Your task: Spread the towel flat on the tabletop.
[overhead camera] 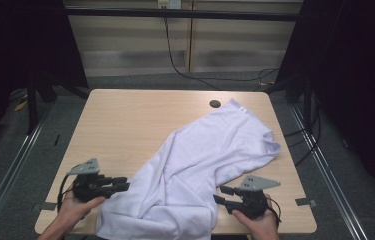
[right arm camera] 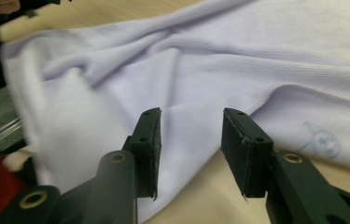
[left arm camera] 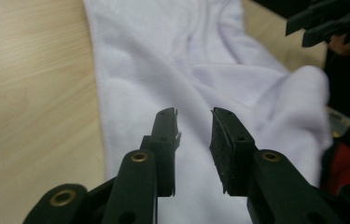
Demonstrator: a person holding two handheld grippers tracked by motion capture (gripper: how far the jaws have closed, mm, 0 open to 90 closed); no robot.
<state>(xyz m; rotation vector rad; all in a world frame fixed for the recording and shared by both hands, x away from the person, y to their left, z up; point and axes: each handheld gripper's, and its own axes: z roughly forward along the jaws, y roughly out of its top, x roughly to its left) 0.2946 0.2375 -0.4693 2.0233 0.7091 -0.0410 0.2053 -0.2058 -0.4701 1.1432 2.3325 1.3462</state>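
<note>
High view first: we look down on a pale wooden table (overhead camera: 125, 125) with a dark round cable hole (overhead camera: 215, 104) near its far edge, standing on grey carpet, with black frame posts at both sides and a cable hanging down the pale panelled wall behind. Across the table, from the far right corner down to the near edge, lies a rumpled white cloth (overhead camera: 200, 160), and its near end hangs over the table's front edge. At the left, we see the person's left hand (overhead camera: 72, 210) come up from the bottom and hold the left gripper (overhead camera: 125, 184) low and level, pointing right at the cloth's left hem. In the left gripper view its jaws stand a narrow way apart with nothing between them, the cloth (left arm camera: 200, 70) just beyond their tips. At the right, the right hand (overhead camera: 257, 222) holds the right gripper (overhead camera: 218, 195) pointing left, at the cloth's right edge. In the right gripper view its jaws are parted wider and empty, with the cloth (right arm camera: 210, 60) lying just ahead of them.
</note>
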